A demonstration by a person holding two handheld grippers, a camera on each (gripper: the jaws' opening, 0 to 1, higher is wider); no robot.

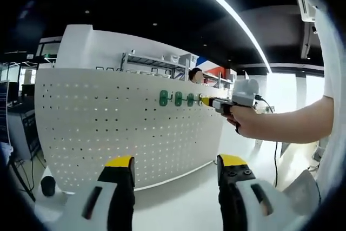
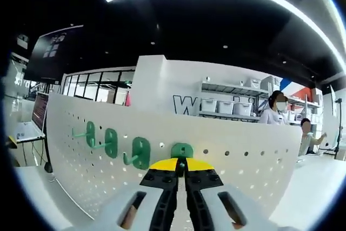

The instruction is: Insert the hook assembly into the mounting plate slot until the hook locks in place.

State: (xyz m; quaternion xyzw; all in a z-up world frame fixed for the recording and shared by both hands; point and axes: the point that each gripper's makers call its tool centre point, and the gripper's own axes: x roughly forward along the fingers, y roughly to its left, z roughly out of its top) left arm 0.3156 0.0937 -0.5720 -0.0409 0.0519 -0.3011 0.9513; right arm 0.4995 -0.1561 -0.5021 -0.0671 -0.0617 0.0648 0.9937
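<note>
A white pegboard mounting plate point(image 1: 108, 128) stands upright on the white table. Three green hooks point(image 1: 178, 99) sit in a row along its upper part. In the left gripper view the right gripper point(image 1: 207, 101), held by a hand coming from the right, presses its yellow tips against the board just right of that row. In the right gripper view the right gripper point(image 2: 182, 165) is shut on a fourth green hook point(image 2: 182, 149), whose back plate lies against the pegboard point(image 2: 243, 160), beside the three mounted hooks point(image 2: 140, 152). My left gripper point(image 1: 177, 163) is open and holds nothing, well short of the board.
Shelves with white bins point(image 2: 227, 104) and two people point(image 2: 274, 113) are behind the board. A small black object point(image 1: 47, 186) sits by the board's lower left corner. A black cable point(image 1: 275, 160) hangs under the person's forearm point(image 1: 292, 125).
</note>
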